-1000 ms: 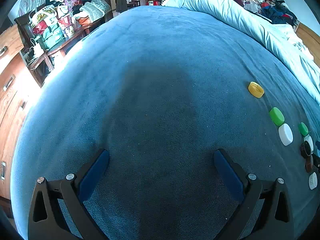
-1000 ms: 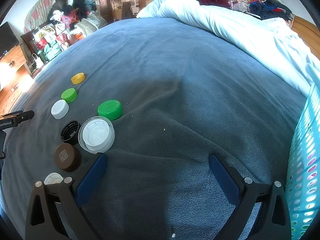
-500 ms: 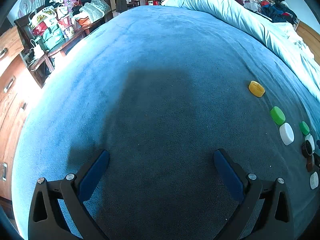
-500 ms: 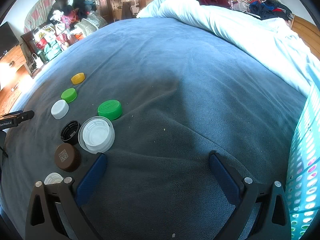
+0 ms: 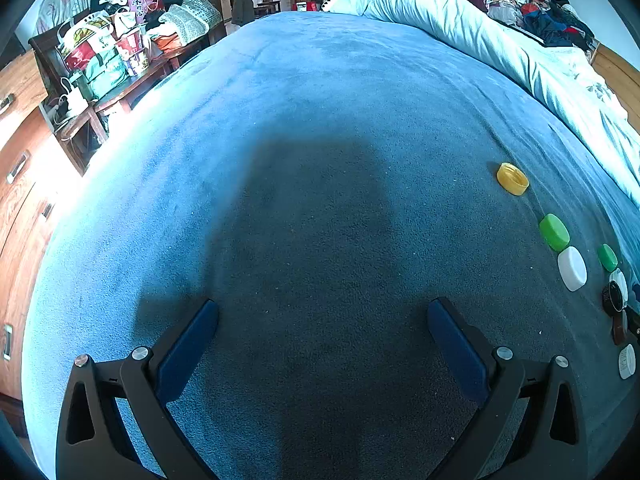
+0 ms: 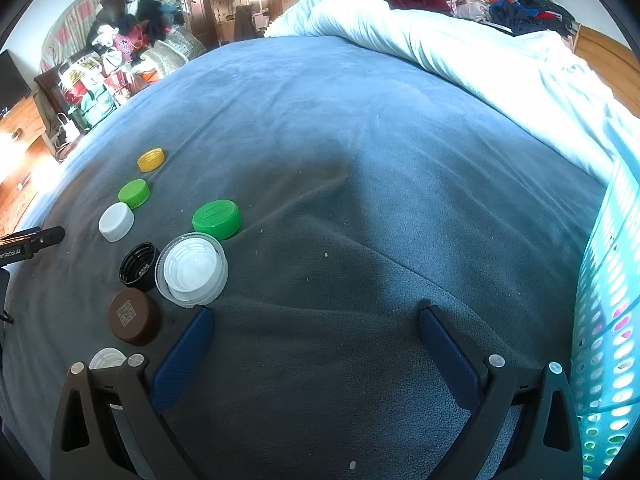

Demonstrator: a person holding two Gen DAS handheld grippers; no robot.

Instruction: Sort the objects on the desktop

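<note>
Several bottle caps lie on a blue blanket. In the right wrist view I see a yellow cap [image 6: 150, 159], a small green cap [image 6: 134, 193], a white cap [image 6: 116, 221], a large green cap [image 6: 216, 218], a black cap [image 6: 138, 261], a clear white lid [image 6: 191, 269], a brown cap [image 6: 134, 317] and a small white cap [image 6: 107, 358]. My right gripper [image 6: 316, 316] is open and empty, just right of the caps. My left gripper [image 5: 322, 308] is open and empty over bare blanket; the yellow cap [image 5: 512, 178], green cap [image 5: 554, 232] and white cap [image 5: 572, 268] lie to its right.
A turquoise perforated basket [image 6: 608, 304] stands at the right edge of the right wrist view. A pale duvet [image 6: 460, 52] lies along the far right of the bed. Cluttered shelves [image 5: 104, 64] and wooden drawers [image 5: 16, 160] stand off the bed's left edge.
</note>
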